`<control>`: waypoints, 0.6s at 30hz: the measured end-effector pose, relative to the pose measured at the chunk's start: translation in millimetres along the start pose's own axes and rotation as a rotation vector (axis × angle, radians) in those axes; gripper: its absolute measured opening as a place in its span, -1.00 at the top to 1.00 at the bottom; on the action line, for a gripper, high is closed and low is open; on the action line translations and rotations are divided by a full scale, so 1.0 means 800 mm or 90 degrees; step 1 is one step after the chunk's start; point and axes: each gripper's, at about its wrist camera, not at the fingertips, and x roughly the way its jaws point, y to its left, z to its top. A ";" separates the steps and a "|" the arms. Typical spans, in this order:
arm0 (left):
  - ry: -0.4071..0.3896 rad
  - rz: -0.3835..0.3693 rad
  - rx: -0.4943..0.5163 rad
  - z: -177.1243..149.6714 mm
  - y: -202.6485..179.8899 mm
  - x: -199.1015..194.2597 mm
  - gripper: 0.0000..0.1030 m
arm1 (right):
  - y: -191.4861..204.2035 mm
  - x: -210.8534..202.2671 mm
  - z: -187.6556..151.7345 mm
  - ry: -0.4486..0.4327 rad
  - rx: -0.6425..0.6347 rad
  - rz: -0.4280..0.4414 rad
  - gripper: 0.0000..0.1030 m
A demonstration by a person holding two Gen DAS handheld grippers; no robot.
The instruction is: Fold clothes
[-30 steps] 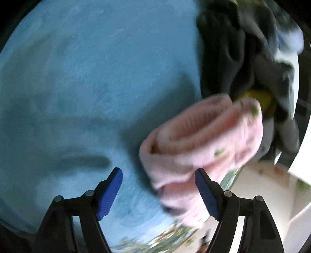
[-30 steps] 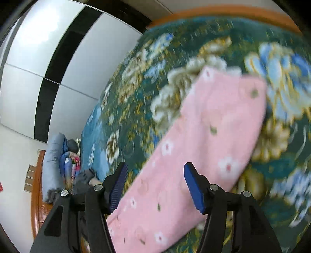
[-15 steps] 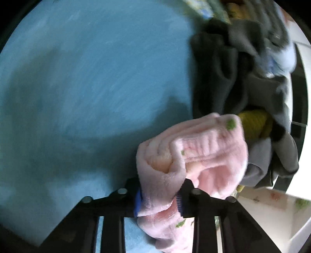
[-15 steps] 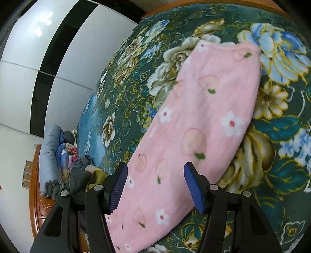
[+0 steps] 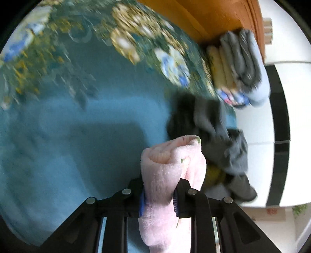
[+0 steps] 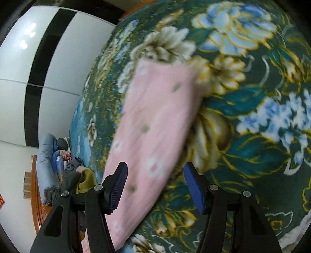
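Between the fingers of the left tool (image 5: pixel 158 200), a bunched end of the pink garment (image 5: pixel 171 169) was clamped, the jaws standing narrow and pressed into the fleece; the cloth rose ahead of the fingers in a rolled fold and hung below them. Ahead and to the right of this tool lay a heap of dark grey clothes (image 5: pixel 215 136) on the floral bed cover (image 5: pixel 81 109), with a folded stack of bedding (image 5: pixel 239 68) further off by the wooden headboard (image 5: pixel 196 17). Ahead of the right tool (image 6: pixel 156 187), whose jaws stood wide and held nothing, the pink garment (image 6: pixel 153 116) stretched away over the bed cover (image 6: pixel 252 120), its nearer part passing between the blue pads (image 6: pixel 119 187) without visible contact. Left of this tool stood white wardrobe doors (image 6: pixel 21 87).
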 end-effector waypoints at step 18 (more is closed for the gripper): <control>-0.027 0.031 -0.042 0.035 0.023 -0.001 0.54 | 0.016 0.058 0.040 -0.020 0.030 0.003 0.73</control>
